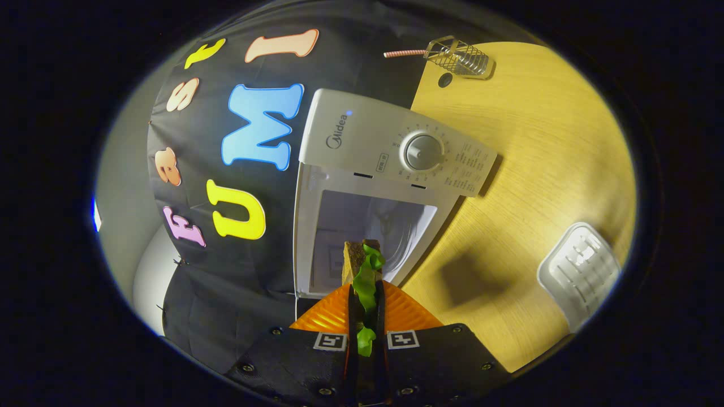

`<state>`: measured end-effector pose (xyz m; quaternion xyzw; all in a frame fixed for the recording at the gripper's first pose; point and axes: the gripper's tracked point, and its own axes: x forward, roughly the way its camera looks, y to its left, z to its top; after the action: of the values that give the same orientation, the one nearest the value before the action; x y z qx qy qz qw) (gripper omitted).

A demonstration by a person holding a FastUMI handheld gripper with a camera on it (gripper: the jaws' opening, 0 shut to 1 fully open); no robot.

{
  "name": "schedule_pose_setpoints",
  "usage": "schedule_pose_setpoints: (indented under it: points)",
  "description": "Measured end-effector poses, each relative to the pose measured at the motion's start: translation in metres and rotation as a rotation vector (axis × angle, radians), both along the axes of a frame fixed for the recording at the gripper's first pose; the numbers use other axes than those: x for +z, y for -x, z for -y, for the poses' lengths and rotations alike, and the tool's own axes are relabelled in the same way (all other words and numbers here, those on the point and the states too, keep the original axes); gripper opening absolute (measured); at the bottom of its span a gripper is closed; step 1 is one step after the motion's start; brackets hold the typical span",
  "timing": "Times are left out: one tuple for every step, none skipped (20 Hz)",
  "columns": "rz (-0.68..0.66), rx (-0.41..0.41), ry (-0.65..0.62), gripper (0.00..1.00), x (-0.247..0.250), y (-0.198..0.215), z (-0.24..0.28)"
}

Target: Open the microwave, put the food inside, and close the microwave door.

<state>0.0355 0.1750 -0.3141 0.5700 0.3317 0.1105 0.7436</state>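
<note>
**Sandwich lined up with the open microwave**

The hand-held gripper (366,316) has its fingers squeezed tight on the sandwich (362,271), lettuce spilling out between them. Just ahead, the microwave (390,164) gapes open, cavity bare. It sits on the wooden bench (543,147), a white tray (580,274) well off beside it, wire basket (461,56) beyond.

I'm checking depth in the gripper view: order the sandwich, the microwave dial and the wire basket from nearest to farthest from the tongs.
1. Sandwich: clamped between the tongs.
2. Microwave dial: beyond the sandwich, on the control panel past the open cavity.
3. Wire basket: farthest, on the table behind the microwave.
</note>
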Motion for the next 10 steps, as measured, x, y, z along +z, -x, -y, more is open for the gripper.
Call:
schedule_pose_setpoints:
  points:
    - [-0.003,-0.028,-0.015,0.12,-0.005,-0.011,-0.004]
    - [-0.003,-0.058,-0.022,0.12,-0.008,-0.02,-0.008]
    - [0.0,-0.09,-0.028,0.12,-0.013,-0.03,-0.01]
    - [0.001,-0.125,-0.042,0.12,-0.016,-0.038,-0.014]
    - [0.002,-0.155,-0.056,0.12,-0.021,-0.046,-0.018]
    - [0.001,-0.183,-0.066,0.12,-0.026,-0.052,-0.023]
    - [-0.005,-0.216,-0.07,0.12,-0.034,-0.06,-0.027]
    - [-0.011,-0.241,-0.072,0.12,-0.039,-0.065,-0.03]
    - [-0.014,-0.262,-0.077,0.12,-0.044,-0.072,-0.033]
    - [-0.019,-0.275,-0.079,0.12,-0.048,-0.078,-0.037]
